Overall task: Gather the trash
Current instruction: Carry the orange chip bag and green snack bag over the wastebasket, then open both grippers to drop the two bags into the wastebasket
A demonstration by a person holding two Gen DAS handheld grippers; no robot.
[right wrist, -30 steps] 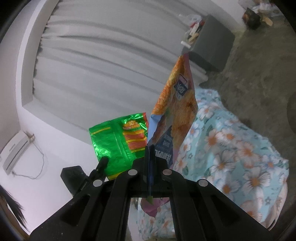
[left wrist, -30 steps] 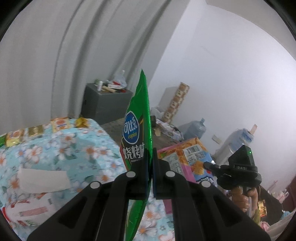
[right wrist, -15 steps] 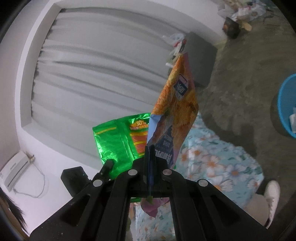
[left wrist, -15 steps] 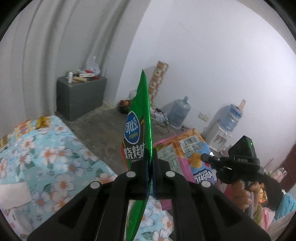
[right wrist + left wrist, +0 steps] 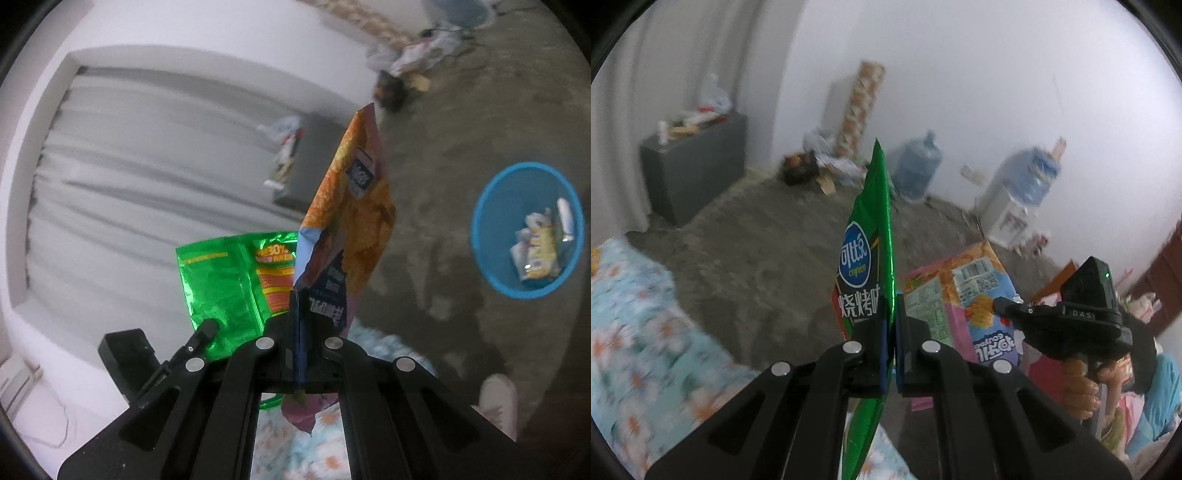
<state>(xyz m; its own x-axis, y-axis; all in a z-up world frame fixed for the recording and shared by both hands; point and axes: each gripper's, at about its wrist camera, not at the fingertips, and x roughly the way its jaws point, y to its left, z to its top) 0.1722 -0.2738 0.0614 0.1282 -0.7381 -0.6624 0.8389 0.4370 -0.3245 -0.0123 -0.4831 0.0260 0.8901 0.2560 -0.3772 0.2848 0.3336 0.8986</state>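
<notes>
Left tool [image 5: 891,325] is clenched on the green chip bag [image 5: 866,266], held edge-on and upright above the floor, while the right tool [image 5: 300,314] is clamped tight on the orange-and-pink chip bag [image 5: 351,221], just beside it. Off to the right in the right wrist view the blue bin [image 5: 495,218] sits on the bare concrete floor [image 5: 461,129] with wrappers already inside, open floor between it and the bags. Around them: the floral bed [image 5: 631,325] at lower left, a grey cabinet [image 5: 690,173], water jugs [image 5: 916,170] against the far wall, and a white shoe [image 5: 498,400] near the bed's edge.
</notes>
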